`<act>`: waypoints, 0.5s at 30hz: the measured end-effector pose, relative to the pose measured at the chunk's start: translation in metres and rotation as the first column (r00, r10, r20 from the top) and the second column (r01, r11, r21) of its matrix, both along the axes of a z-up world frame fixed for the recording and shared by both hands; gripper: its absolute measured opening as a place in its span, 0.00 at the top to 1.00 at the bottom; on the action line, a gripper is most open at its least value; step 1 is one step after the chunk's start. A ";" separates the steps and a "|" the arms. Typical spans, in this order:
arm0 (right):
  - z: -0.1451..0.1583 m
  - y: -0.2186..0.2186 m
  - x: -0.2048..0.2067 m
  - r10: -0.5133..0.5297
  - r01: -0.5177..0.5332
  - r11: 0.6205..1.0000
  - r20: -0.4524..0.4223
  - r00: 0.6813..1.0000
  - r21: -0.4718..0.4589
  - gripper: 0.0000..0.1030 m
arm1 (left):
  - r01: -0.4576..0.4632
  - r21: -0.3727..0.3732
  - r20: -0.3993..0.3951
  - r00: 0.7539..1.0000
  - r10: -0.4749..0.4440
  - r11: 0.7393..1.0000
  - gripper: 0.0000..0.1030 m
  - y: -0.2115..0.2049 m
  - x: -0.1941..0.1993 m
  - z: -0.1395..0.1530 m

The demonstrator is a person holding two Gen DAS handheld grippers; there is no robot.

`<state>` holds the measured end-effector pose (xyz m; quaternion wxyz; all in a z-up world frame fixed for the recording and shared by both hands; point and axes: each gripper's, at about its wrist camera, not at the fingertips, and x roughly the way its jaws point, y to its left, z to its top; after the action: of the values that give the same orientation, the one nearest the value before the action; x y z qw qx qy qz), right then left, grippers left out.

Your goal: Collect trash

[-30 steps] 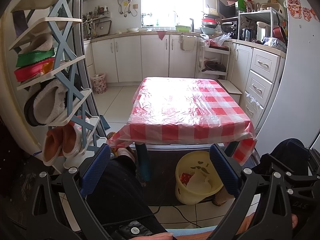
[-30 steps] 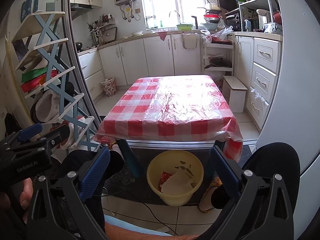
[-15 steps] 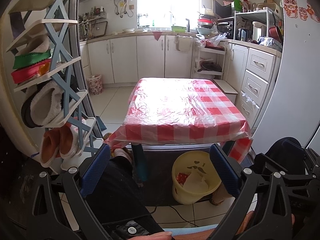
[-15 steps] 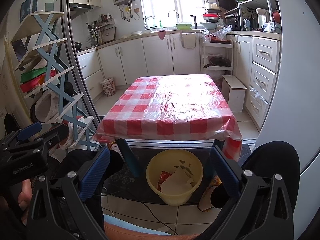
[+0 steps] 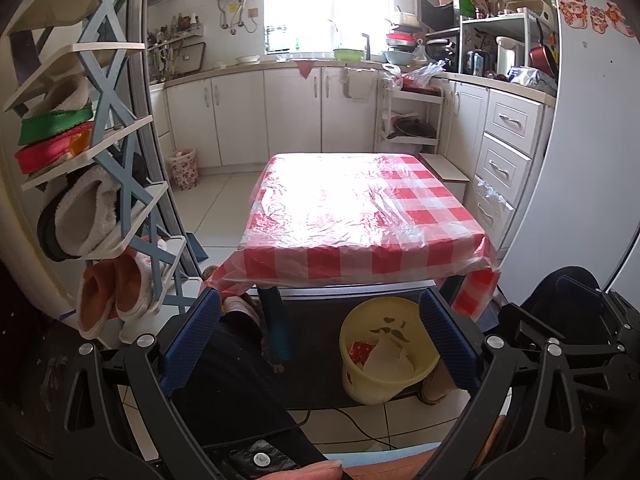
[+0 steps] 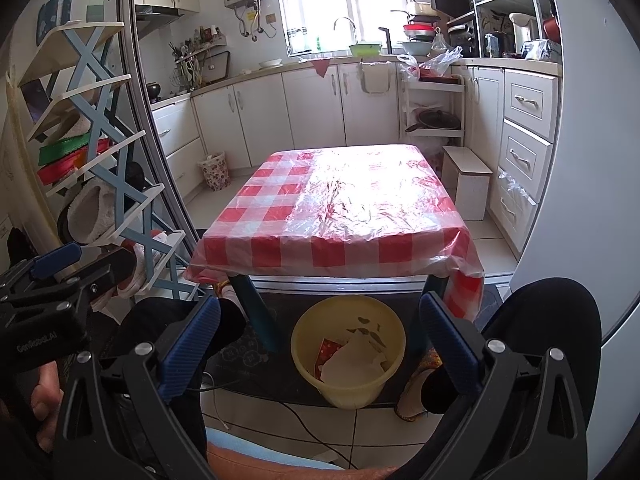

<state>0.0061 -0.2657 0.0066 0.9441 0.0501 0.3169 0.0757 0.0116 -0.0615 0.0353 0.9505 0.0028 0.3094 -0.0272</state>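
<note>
Both views have shifted slightly; left tongs [image 5: 319, 322] and right tongs [image 6: 319, 334] gape wide, empty, above yellow bin [image 6: 348, 390]; left unit reads "GenRobot.AI".

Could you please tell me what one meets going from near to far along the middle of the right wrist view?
Yellow bin → checked table → white cabinets → window.
</note>
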 end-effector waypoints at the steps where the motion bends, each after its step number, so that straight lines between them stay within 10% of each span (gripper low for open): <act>1: 0.000 0.000 0.000 -0.001 0.001 1.000 -0.002 1.000 0.001 0.07 | 0.006 -0.007 0.000 1.000 -0.006 1.000 0.08 0.000 -0.001 0.000; 15: 0.000 0.003 0.001 -0.003 0.003 1.000 -0.014 1.000 0.006 0.07 | -0.052 -0.036 -0.036 0.998 0.050 0.998 0.08 0.013 0.004 0.007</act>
<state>0.0070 -0.2624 0.0062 0.9418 0.0538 0.3233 0.0750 0.0161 -0.0484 0.0425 0.9452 -0.0234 0.3255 -0.0088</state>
